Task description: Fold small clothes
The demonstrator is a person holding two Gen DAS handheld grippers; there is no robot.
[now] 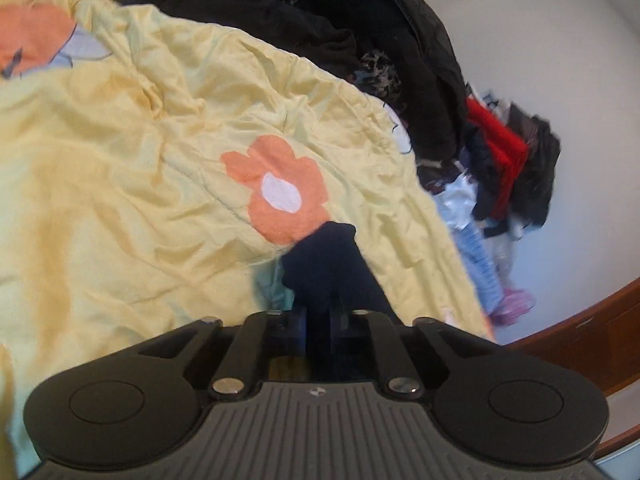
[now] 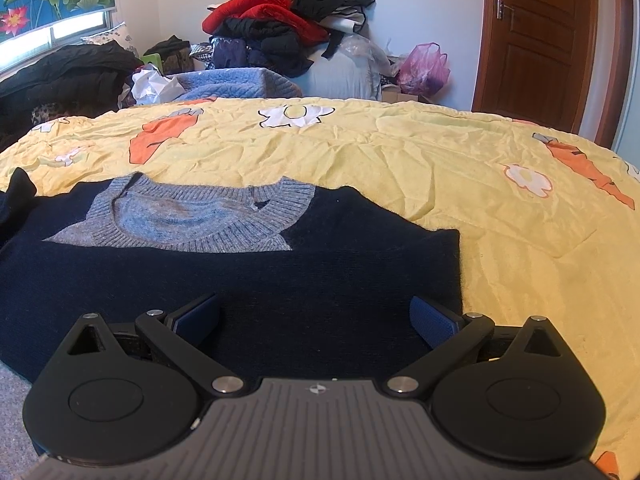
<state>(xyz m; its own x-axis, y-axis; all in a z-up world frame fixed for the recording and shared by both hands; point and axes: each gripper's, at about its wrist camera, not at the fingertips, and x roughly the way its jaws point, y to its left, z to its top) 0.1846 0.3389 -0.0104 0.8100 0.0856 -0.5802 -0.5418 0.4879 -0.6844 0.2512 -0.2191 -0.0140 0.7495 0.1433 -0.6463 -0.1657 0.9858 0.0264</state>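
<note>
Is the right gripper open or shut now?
Open. The right gripper has its two blue fingers spread wide apart over the navy sweater, gripping nothing.

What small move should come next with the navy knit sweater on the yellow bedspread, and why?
Probably carry the left gripper, shut on a navy fold, across the navy knit sweater with grey collar; the right gripper hovers open over its flat body.

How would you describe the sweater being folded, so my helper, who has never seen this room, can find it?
Start at the big yellow bedsheet printed with orange carrots and white flowers. On its near left part lies a dark navy knitted sweater, spread flat. Its ribbed grey-blue collar sets it apart from the piled black and red clothes behind the bed.
</note>
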